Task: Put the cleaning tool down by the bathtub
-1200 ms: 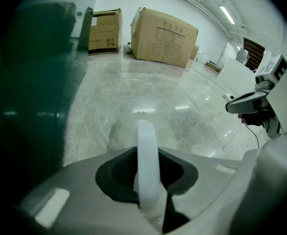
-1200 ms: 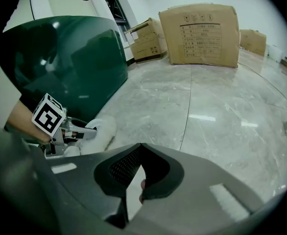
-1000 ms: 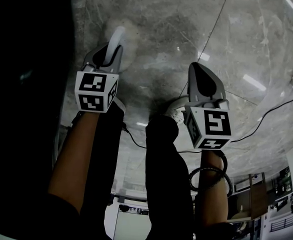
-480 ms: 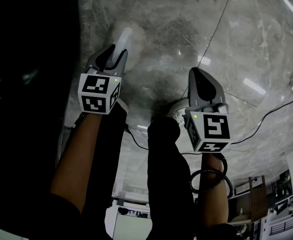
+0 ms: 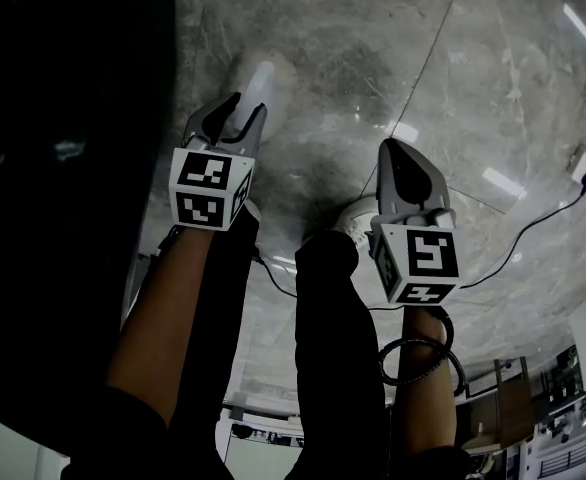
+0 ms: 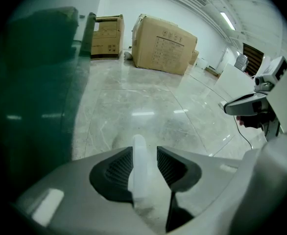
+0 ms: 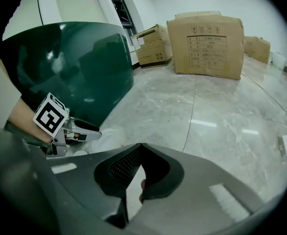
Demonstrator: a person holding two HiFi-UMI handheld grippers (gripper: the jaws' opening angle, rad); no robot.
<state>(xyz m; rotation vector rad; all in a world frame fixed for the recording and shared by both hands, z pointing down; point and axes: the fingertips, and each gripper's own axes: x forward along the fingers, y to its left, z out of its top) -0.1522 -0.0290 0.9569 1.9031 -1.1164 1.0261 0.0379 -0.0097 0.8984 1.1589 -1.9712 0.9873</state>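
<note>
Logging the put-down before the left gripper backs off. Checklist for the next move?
1. Left tongs released from the white plastic-handled cleaning tool: ok, they stand apart, with a gap on one side of the handle.
2. Tool resting on the grey marble floor: cannot tell; its pale head sits low, but contact does not show.
3. Tool beside the dark green bathtub: ok, the tub wall is just left of it.
4. Right tongs shut and empty, away from the tool: ok.
</note>
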